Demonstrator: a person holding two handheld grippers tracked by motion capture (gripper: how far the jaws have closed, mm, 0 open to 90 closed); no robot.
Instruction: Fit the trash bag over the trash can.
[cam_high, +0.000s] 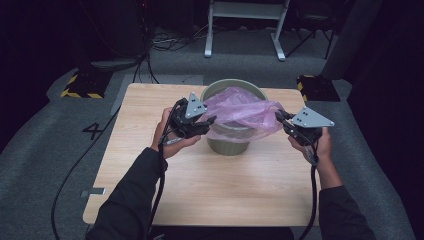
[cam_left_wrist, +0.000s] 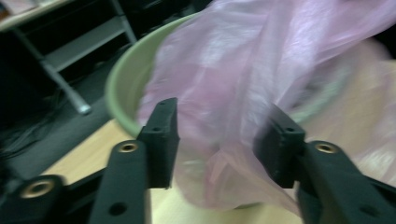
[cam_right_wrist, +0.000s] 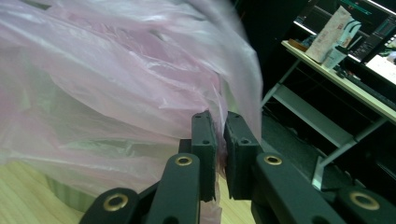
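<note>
- Dark floor and cables surround your wooden table (cam_high: 200, 190); a pale metal stand (cam_high: 245, 25) sits on the far side, and yellow-black striped blocks (cam_high: 80, 85) flank the far corners.
- Your green bin (cam_high: 230, 142) stands toward the table's far edge, centred, with a pink plastic bag (cam_high: 240, 112) draped over its rim and stretched to the right.
- Your left gripper (cam_high: 207, 122) reaches in from the left, hand wrapped under it, forearm angled up from the near edge. Its jaws stand apart, with bag film between and behind them in the left gripper view (cam_left_wrist: 217, 144); contact is blurred, so you cannot tell.
- Your right gripper (cam_high: 278, 116) is held just right of the bin, jaws pressed together on a fold of the bag, as the right gripper view (cam_right_wrist: 219, 154) shows.
- Bare tabletop lies open near you and at both sides.
- Bag film hides the bin's interior; the left gripper view is motion-blurred.
</note>
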